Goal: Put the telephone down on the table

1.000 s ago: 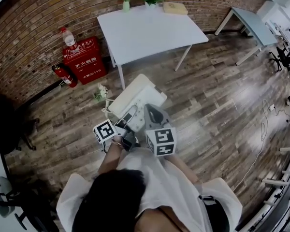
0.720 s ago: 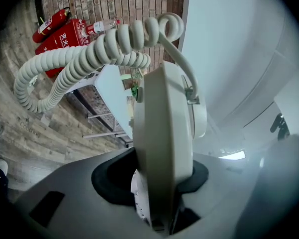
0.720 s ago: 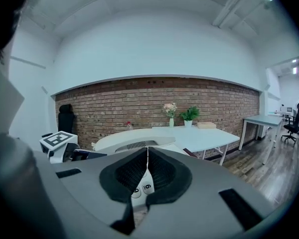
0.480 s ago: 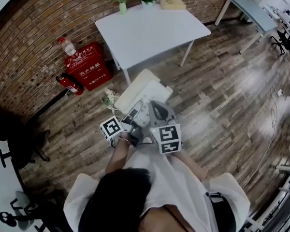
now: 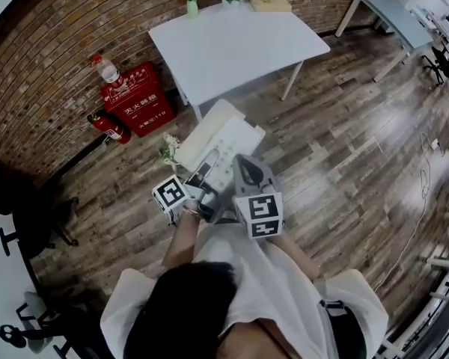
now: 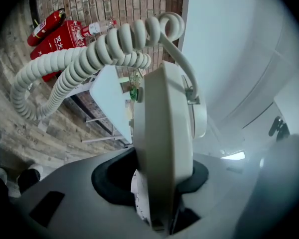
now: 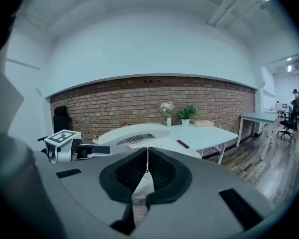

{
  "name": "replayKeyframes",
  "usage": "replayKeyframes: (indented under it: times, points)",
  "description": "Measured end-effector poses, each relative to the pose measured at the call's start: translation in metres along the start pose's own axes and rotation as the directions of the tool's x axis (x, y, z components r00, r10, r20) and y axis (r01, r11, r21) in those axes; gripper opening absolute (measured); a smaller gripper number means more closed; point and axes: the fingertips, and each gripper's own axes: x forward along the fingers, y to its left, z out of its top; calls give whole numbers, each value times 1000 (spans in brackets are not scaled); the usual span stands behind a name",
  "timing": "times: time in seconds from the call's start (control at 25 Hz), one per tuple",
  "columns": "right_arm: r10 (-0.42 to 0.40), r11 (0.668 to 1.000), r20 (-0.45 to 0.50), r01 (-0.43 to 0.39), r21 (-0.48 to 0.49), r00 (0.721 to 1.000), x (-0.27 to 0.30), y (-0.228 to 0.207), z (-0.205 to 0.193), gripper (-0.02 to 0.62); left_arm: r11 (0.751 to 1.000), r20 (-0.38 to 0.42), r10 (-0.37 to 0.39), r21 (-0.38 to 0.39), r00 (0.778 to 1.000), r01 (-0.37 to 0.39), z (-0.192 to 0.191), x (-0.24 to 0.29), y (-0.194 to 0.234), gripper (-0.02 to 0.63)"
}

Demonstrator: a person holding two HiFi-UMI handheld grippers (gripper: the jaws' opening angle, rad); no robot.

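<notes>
- The telephone (image 5: 218, 146) sits mid-frame in the head view, carried above the wooden floor (image 5: 344, 148) and well short of the white tabletop (image 5: 239, 43) at upper centre.
- The left gripper (image 6: 159, 180) has its fingers clamped on the telephone's hard cream shell.
- The right gripper (image 7: 147, 171) has its fingers closed almost together at the near edge; whether they pinch it is unclear.
- Likely rigid, smooth and light; plastic may slip.
- The coiled cord (image 6: 79, 63) is springy and dangles, so hold the body, not the cord.
</notes>
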Motion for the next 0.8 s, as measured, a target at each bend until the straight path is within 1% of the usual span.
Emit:
replayKeyframes:
  times: [0.24, 0.36, 0.56, 0.68, 0.8]
  points:
    - [33, 999, -1, -33, 3, 999, 24, -6, 3, 26, 1000, 35, 26, 1, 999, -26, 20, 11, 14, 184]
    - [30, 1000, -1, -30, 2, 1000, 40, -19, 3, 26, 1000, 49, 29, -8, 998, -28, 31, 21, 20, 184]
    - [41, 999, -8, -40, 17, 999, 71, -41, 13, 26, 999, 62, 33, -26, 998, -31, 49, 49, 27, 184]
    - [58, 998, -1, -58, 15, 998, 92, -53, 27, 26, 999, 65, 32, -12, 997, -31, 63, 70, 30, 184]
    - [72, 997, -2, -72, 11, 997, 112, -68, 36, 26, 1000, 90, 24, -21, 996, -22, 77, 91, 34, 184]
